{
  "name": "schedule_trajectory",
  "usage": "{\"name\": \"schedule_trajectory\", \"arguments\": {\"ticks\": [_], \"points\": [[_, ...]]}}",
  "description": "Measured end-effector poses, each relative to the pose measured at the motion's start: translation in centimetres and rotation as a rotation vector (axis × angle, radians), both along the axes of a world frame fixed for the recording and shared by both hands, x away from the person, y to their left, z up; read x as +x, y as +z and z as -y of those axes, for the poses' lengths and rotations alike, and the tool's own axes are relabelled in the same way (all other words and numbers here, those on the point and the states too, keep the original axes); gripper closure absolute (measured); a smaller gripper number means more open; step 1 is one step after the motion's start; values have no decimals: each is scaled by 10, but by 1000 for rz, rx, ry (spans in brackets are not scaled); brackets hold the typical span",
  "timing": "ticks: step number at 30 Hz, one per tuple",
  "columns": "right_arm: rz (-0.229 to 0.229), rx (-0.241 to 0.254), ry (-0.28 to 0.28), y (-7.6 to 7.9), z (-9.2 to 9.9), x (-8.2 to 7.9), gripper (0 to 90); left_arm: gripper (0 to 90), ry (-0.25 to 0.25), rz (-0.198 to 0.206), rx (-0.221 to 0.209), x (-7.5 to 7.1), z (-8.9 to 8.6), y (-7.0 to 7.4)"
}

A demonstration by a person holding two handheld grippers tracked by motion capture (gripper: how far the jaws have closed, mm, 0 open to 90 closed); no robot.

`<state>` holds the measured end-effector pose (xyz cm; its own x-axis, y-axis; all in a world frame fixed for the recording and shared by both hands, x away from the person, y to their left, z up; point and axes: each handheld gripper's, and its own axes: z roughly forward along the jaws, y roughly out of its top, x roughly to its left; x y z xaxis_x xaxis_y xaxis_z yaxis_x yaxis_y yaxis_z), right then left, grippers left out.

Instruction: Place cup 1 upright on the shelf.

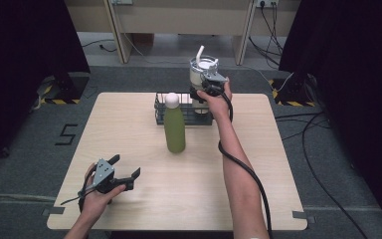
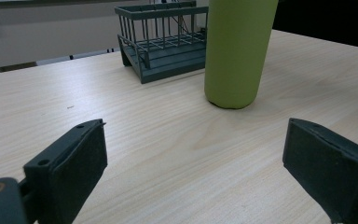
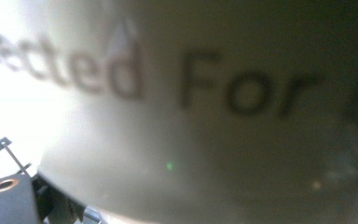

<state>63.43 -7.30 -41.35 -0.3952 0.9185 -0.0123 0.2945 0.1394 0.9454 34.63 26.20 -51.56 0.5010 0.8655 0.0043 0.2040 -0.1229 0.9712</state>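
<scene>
Tabletop: green bottle fronts rack; right tool pinches cup, left tool spread.

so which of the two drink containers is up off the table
The white cup with the straw, gripped by the right tongs above the wire basket. The green bottle stands on the table.

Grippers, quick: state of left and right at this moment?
Left tongs: open, empty, low over the table, short of the green bottle.
Right tongs: closed on the white cup with a straw, lifted above the wire basket.
</scene>
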Motion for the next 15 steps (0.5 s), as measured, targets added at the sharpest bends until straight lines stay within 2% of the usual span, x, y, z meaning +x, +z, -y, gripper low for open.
{"name": "schedule_trajectory", "arguments": {"ticks": [15], "points": [[-5,-8,-7,-8,-1,3,96,56,-2,-1,2,0,0,0]]}}
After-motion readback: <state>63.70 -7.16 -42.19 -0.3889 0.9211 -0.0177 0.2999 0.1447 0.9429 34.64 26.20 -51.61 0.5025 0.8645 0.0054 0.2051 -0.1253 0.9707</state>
